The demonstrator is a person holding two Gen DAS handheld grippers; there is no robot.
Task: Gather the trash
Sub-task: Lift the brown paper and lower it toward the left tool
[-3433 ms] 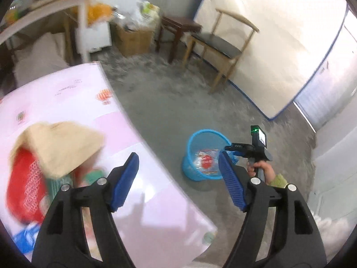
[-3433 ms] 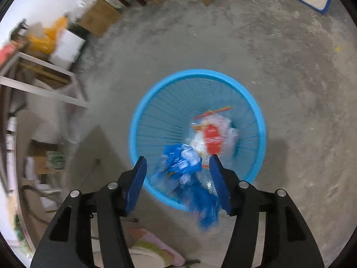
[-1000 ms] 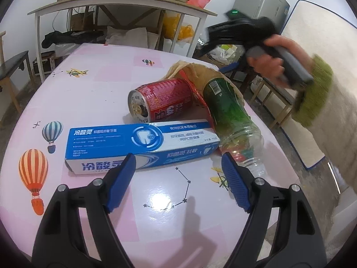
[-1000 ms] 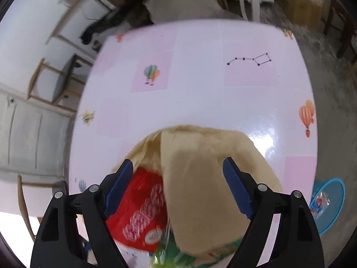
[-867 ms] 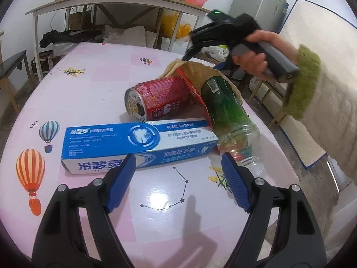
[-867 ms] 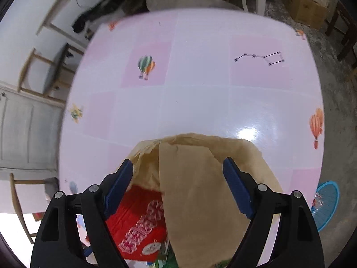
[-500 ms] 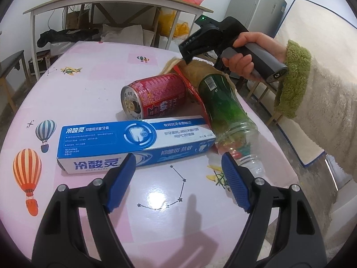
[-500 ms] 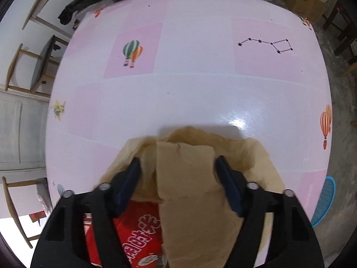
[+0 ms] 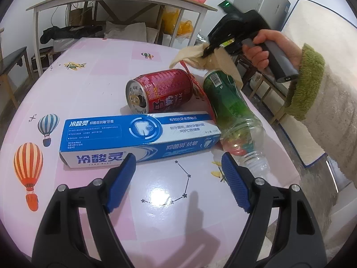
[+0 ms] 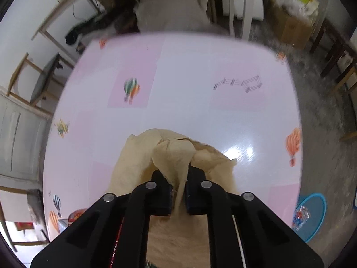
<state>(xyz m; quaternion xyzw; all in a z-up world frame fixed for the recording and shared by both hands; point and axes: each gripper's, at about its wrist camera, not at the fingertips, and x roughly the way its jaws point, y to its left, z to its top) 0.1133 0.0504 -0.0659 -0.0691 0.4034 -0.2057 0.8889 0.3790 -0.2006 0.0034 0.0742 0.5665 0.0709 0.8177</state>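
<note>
My right gripper point(image 10: 178, 185) is shut on a tan paper napkin point(image 10: 174, 154), which bunches up between its jaws above the pink table point(image 10: 183, 71). The left wrist view shows the same gripper point(image 9: 206, 52) pinching that napkin point(image 9: 191, 54) over a red can point(image 9: 162, 90) and a green plastic bottle point(image 9: 232, 109). A blue toothpaste box point(image 9: 138, 136) lies in front of the can. My left gripper point(image 9: 177, 182) hovers open just short of the box, nothing between its fingers. A red wrapper point(image 9: 200, 93) peeks out between can and bottle.
A blue trash basket point(image 10: 311, 214) with wrappers inside stands on the floor off the table's right edge. Beyond the table are a shelf table point(image 9: 120, 0), wooden chairs point(image 10: 38, 82), a cardboard box point(image 10: 294, 26) and a grey cabinet point(image 9: 261, 2).
The right gripper came down over the napkin, its jaws shut on it, and it has lifted the napkin's middle off the pile. The left gripper has stayed put.
</note>
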